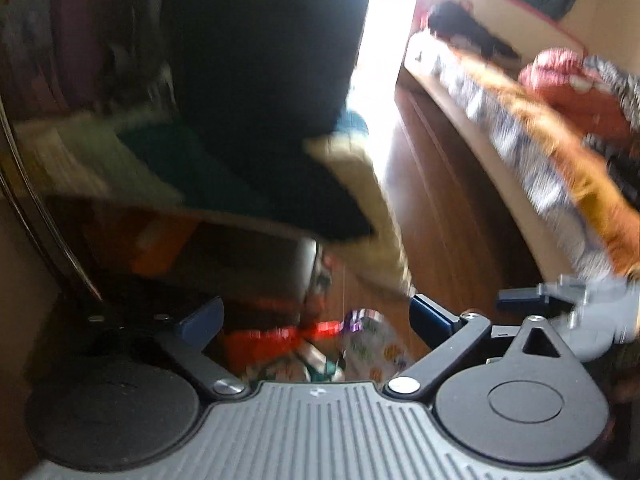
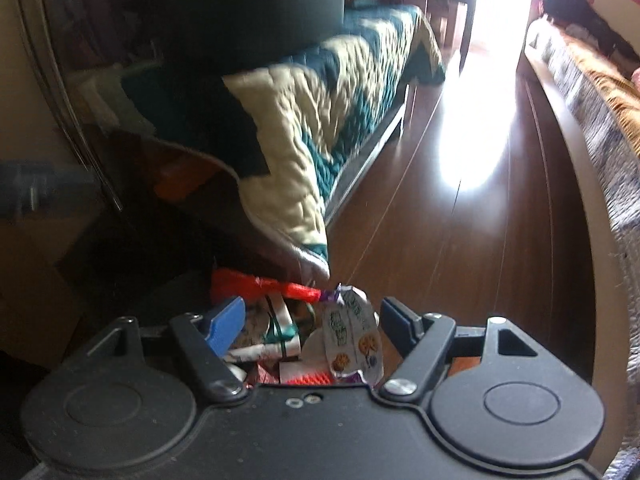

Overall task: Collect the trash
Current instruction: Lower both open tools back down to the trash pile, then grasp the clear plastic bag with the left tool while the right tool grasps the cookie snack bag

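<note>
Left gripper (image 1: 316, 320) jaws spread wide, nothing between the pads; right gripper (image 2: 312, 322) likewise apart, pads clear of everything. Trash pile (image 2: 304, 344) lies on the wooden floor (image 2: 460, 260) just beyond both grippers: a red wrapper (image 2: 260, 286) and a cookie packet (image 2: 354, 340), beside the hanging corner of a quilt (image 2: 296, 128). Left view blurred.

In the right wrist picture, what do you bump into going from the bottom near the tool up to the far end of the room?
Near to far: cookie wrapper → orange-red wrapper → quilted green and cream blanket → bright sunlit patch on the wooden floor.
</note>
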### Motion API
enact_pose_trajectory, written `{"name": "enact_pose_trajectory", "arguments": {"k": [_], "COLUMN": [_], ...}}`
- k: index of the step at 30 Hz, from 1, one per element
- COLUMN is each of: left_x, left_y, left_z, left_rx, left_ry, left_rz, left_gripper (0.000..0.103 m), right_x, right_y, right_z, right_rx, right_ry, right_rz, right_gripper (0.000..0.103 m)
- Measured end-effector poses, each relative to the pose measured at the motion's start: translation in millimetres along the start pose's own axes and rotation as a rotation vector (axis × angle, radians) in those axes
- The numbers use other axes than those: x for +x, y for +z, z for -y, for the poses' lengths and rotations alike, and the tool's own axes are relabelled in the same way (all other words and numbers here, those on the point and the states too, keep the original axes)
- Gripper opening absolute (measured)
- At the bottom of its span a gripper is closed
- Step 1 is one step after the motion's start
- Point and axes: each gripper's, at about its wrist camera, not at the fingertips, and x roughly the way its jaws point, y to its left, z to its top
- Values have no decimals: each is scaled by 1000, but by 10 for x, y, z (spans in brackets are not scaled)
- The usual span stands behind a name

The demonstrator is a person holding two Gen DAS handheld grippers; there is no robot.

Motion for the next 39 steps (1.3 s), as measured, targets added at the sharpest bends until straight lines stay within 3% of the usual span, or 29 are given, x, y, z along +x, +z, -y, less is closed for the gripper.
{"name": "enact_pose_trajectory", "arguments": {"k": [7,13,17,20,24,31,36,38,39], "left_x": [677,1129,1441,1700,2034,2296,2428,2459,2462], "left_y": [-572,-1017,-1212,-1383,-1591,-1789,-1841,-1841,-1839], "left_z": [181,341,341,334,334,400,350,326,312], "left_rx": [68,155,99,92,60,65,50,43,37], "left_ry": [57,82,55,79,93,72,69,62,53], "left_rz": [-184,-329,-414,-480,-573,-647,-678,-683,-681], "left_gripper": [100,100,100,100,100,99,80,63,60], "right_x": [810,1414,1865,2153,2474,2864,3037,3053,3055], "right_y": [58,85,1,-149,-307,-355,-362,-383,-396], "right_z": [125,334,600,662,675,895,884,888,884], "right_rx": [24,-37,33,62,87,216,203,229,241], "right_ry": [-54,-123,-140,-179,-164,-149,-125,-107,-93], "right_rz": [-177,-208,-302,-350,-389,-437,-428,-415,-407], "right_gripper": [75,74,74,74,74,72,72,71,71]}}
